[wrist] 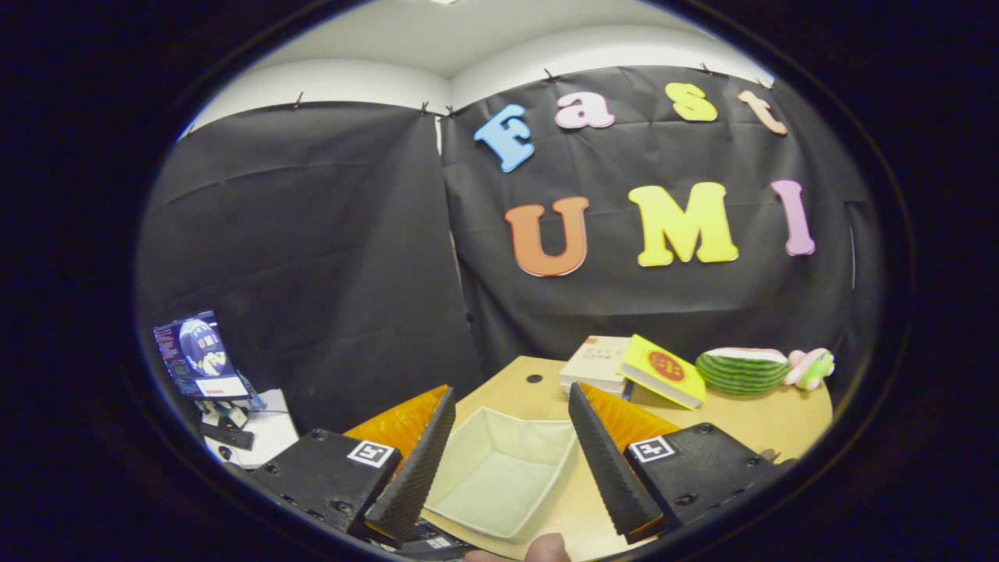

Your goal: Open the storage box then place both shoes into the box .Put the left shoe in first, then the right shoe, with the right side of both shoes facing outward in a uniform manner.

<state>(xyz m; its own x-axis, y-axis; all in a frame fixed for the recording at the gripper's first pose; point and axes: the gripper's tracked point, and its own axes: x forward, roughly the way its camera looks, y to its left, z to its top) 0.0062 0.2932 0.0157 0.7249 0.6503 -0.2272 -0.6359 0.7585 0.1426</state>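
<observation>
An open pale fabric storage box (499, 472) sits on the wooden table (749, 425), its hollow inside bare. It lies just ahead of and between my two fingers (421, 460). My gripper (511, 460) is open, with nothing held between the fingers, and hangs above the table's near edge. A fingertip of a person's hand (546, 549) shows at the very front, below the box.
Beyond the box lie a stack of books (597, 363) and a yellow book (663, 371). A watermelon toy (741, 369) and a pink-green plush (812, 367) sit at the far right. A laptop (199, 355) stands on a white side table (261, 433) to the left.
</observation>
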